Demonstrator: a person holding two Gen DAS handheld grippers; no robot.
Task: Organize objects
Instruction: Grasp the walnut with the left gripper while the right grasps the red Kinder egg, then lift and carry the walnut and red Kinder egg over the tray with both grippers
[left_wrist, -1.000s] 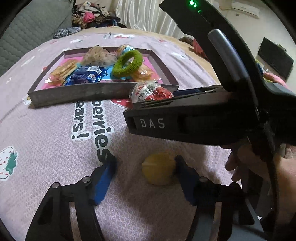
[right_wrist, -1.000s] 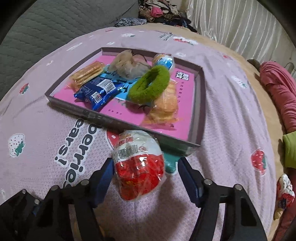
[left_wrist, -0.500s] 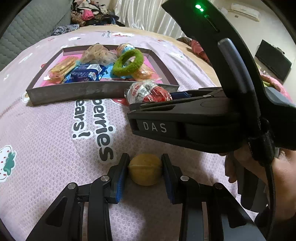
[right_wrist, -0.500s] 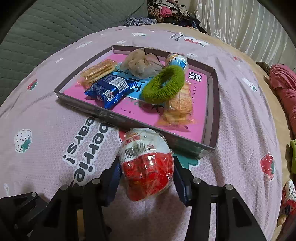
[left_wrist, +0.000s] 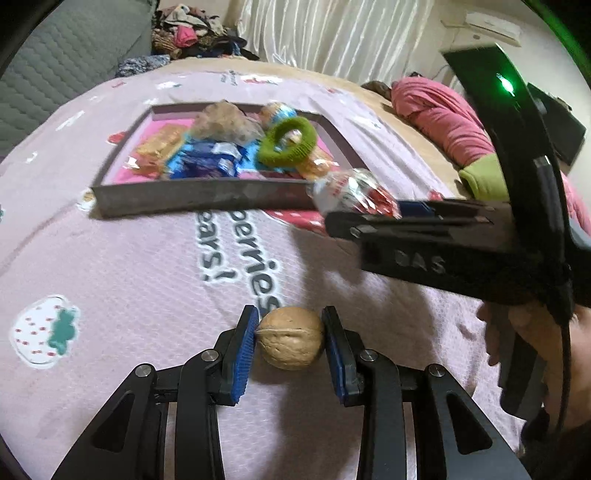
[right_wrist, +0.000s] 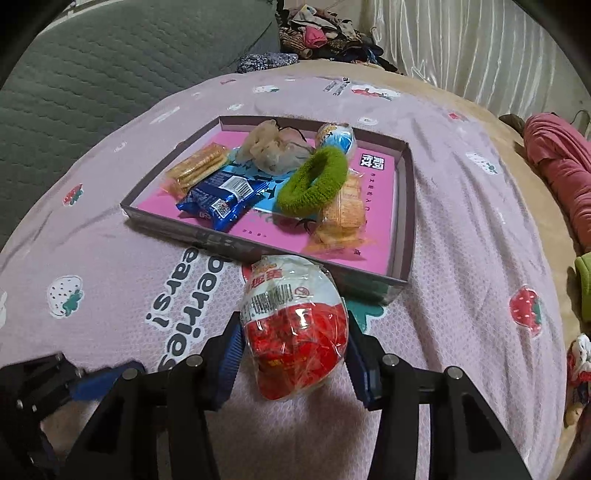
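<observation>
A brown walnut (left_wrist: 290, 343) is pinched between the blue pads of my left gripper (left_wrist: 290, 319), just above the pink strawberry-print bedspread. My right gripper (right_wrist: 293, 326) is shut on a red-and-white wrapped chocolate egg (right_wrist: 295, 314), close to the near right corner of the shallow pink-lined tray (right_wrist: 404, 206). In the left wrist view the same egg (left_wrist: 351, 195) pokes out ahead of the right gripper's black body, in front of the tray's front wall (left_wrist: 199, 197). The tray holds a green scrunchie (right_wrist: 314, 181), a blue biscuit pack (right_wrist: 221, 199), cracker packs, a mesh pouch and a blue egg.
A grey quilted headboard (right_wrist: 92, 74) rises at the left. Piled clothes (right_wrist: 325, 33) lie at the far end of the bed, and a pink and green bundle (left_wrist: 443, 125) lies at the right. A hand (left_wrist: 532, 332) grips the right tool's handle.
The left jaws closed from wide apart onto the walnut and the view shifted toward the tray. The right jaws closed onto the egg and stayed near the tray corner.
</observation>
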